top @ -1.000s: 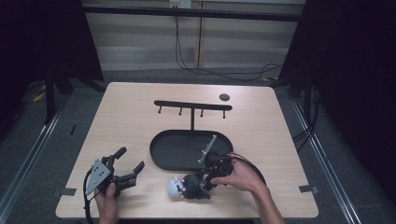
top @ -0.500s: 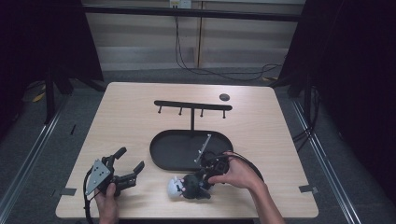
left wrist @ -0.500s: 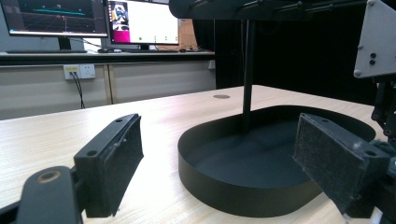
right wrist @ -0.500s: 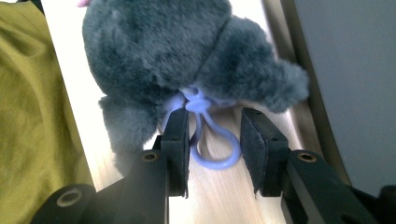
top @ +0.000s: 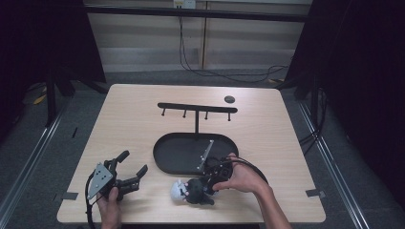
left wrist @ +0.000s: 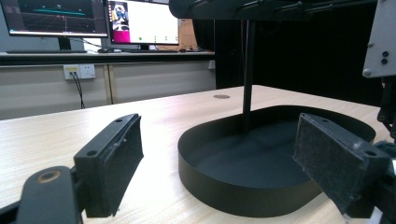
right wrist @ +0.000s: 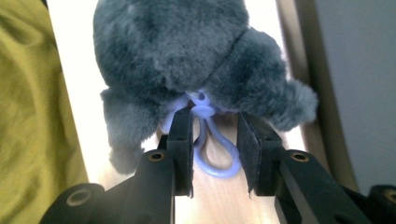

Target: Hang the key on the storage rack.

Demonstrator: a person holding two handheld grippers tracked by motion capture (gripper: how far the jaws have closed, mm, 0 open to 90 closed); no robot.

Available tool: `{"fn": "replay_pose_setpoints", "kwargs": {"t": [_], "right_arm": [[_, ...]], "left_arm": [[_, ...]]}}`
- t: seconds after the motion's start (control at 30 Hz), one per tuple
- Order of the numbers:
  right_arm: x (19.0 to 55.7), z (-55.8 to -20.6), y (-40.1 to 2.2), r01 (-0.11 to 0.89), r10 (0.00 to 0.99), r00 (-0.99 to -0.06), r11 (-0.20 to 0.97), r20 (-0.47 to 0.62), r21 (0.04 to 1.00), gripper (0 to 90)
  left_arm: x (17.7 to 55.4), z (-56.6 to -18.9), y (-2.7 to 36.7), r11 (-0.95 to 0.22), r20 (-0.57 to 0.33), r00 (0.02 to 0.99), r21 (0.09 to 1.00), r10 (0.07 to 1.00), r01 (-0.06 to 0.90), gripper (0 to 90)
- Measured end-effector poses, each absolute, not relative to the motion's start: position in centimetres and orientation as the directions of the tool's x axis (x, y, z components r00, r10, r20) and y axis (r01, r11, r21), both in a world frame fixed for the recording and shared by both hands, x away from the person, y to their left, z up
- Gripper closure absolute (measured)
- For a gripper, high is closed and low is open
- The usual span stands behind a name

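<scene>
The counter (top: 143, 124) carries a black oval tray (top: 176, 155) with a hook rack (top: 197, 108) near its middle. At the front edge lies a grey plush toy (right wrist: 187, 51); the right tool (right wrist: 215, 149), jaws narrow, straddles its lilac clip (right wrist: 210, 144), seen from the right gripper view. The left tool (top: 131, 167) rests wide apart near the front left corner. No writing is legible.

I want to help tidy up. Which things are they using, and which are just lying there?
In use:
plush toy
its purple clip, between the right gripper fingers
hook stand with black tray, probably

Just lying about:
small dark disc
left gripper, open and idle
monitors behind
</scene>
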State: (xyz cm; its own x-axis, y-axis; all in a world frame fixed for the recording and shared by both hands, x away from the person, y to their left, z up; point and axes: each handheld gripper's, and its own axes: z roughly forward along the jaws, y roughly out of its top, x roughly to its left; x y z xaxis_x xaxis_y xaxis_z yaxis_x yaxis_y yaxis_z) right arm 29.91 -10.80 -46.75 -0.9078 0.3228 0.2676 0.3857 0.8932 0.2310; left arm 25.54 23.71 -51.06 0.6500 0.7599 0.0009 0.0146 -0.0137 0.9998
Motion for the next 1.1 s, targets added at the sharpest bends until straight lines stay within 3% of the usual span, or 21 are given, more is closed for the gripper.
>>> {"fn": "replay_pose_setpoints", "kwargs": {"t": [0.1,0.47,0.63,0.77,0.83,1.1], "right_arm": [[29.7,-46.5,-11.0,0.380,0.310,-0.908,0.893,0.283,0.242,66.0],[29.1,-46.1,-11.0,0.375,0.299,-0.905,0.896,0.304,0.236,79.1],[28.9,-46.6,-10.6,0.368,0.290,-0.900,0.906,0.327,0.210,68.3],[28.7,-46.8,-10.1,0.347,0.283,-0.913,0.917,0.295,0.195,71.7],[28.6,-46.8,-9.8,0.338,0.280,-0.920,0.922,0.275,0.190,77.9],[28.3,-46.7,-9.5,0.343,0.294,-0.917,0.926,0.270,0.158,84.0]], "left_arm": [[25.5,-51.1,23.7,-0.014,0.001,0.650,1.000,0.760,0.014,15.3],[25.5,-51.1,23.7,-0.014,0.001,0.650,1.000,0.760,0.014,15.3],[25.5,-51.1,23.7,-0.014,0.001,0.650,1.000,0.760,0.015,15.3],[25.5,-51.1,23.7,-0.013,0.001,0.650,1.000,0.760,0.014,15.3],[25.5,-51.1,23.7,-0.014,0.001,0.650,1.000,0.760,0.015,15.3],[25.5,-51.1,23.7,-0.014,0.001,0.650,1.000,0.760,0.015,15.3]]}}
